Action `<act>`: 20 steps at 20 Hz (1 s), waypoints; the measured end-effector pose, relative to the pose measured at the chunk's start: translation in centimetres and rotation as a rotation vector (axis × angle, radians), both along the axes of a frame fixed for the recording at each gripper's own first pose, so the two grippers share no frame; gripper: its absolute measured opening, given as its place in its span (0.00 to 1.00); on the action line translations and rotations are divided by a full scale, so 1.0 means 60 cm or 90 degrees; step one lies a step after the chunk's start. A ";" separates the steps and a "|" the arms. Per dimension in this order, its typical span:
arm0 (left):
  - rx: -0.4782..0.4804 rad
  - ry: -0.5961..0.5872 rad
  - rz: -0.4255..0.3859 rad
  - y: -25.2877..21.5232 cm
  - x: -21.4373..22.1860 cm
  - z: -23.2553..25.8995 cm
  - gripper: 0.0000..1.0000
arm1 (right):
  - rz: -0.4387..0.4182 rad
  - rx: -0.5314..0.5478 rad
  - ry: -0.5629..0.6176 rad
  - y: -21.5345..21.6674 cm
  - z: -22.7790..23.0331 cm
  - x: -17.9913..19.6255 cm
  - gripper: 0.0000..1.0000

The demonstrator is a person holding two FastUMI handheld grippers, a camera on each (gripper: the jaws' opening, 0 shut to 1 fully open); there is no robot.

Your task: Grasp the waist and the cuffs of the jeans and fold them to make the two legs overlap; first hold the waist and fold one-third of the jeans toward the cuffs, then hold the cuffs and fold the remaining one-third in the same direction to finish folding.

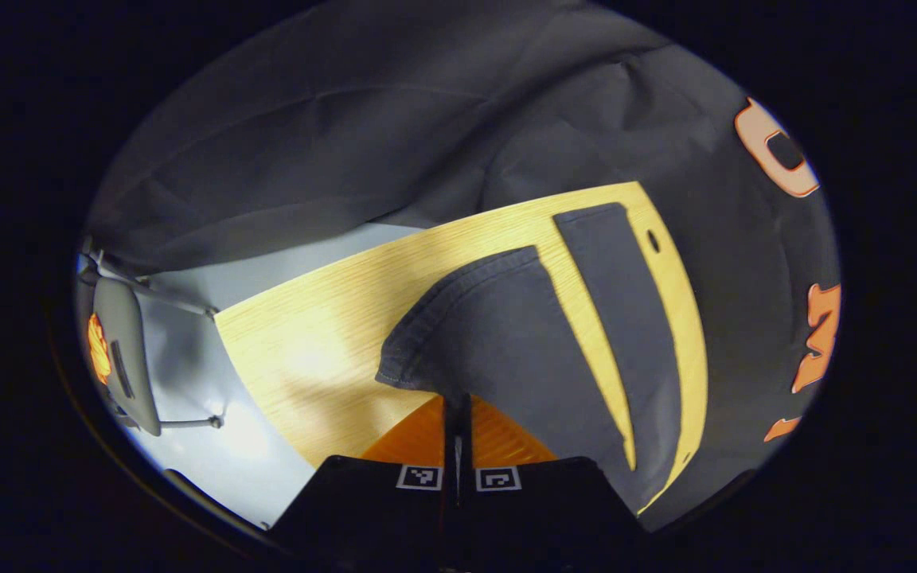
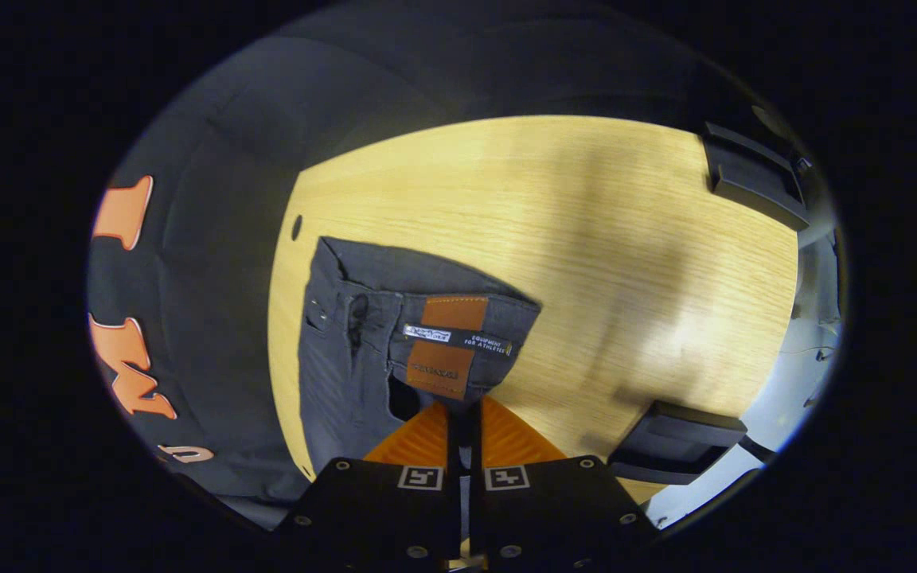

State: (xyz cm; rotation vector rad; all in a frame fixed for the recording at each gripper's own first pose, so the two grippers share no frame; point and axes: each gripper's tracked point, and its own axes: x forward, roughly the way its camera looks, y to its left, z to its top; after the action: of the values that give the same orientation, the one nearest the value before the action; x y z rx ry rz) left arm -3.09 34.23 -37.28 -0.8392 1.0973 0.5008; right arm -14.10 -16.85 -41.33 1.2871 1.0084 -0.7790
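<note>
Wooden table, pale and bare across most of its top in both views. Dark jeans spread on it; in the left gripper view one leg lifted, its hemmed cuff curling up just ahead of the orange fingers, the other leg flat on the wood beside it. Left gripper with jaws together, clamped on the edge of the raised leg. In the right gripper view, waist directly in front of the fingers. Right gripper pinched shut on the waistband below the leather patch.
</note>
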 end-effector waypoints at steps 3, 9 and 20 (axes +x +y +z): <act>-0.004 -0.042 -0.003 -0.005 0.020 0.024 0.01 | 0.013 -0.005 -0.049 0.003 0.033 0.023 0.05; -0.017 -0.142 -0.009 -0.020 0.062 0.083 0.01 | 0.023 -0.012 -0.122 0.016 0.076 0.066 0.05; -0.073 -0.229 0.002 -0.048 0.199 0.139 0.01 | -0.039 0.006 -0.207 0.017 0.129 0.156 0.05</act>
State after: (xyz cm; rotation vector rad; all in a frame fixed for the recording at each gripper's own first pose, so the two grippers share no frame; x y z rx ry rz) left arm 8.86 31.33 -28.93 -0.9886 0.7983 0.2767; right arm -4.72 -15.86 -33.58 1.4045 0.7154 -0.5866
